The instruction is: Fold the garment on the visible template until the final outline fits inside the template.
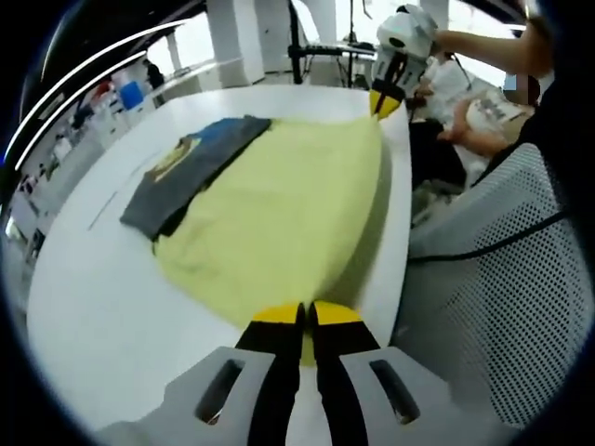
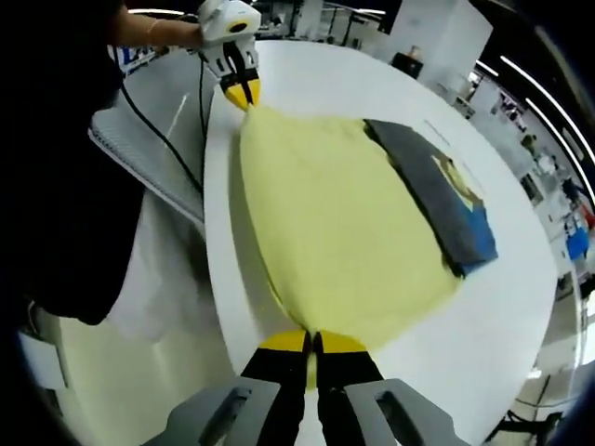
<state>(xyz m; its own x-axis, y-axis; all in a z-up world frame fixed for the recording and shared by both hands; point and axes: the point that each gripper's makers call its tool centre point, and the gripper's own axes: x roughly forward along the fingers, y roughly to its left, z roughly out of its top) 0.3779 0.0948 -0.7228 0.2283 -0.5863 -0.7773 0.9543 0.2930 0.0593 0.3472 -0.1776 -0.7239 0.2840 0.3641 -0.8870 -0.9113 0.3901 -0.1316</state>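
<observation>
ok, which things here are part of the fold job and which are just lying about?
Job:
- yellow garment, spread on the white table
- left tool, shut on one end of the yellow garment
- right tool, shut on the opposite end

Lying about:
- folded dark shirt, resting on the garment's far edge
- mesh chair beside the table

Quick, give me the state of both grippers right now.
Left gripper: shut on the yellow garment, pinching its edge.
Right gripper: shut on the yellow garment, pinching the opposite end.

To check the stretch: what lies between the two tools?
In both views the yellow garment spans from the left tool to the right tool, each shut on its edge.
</observation>
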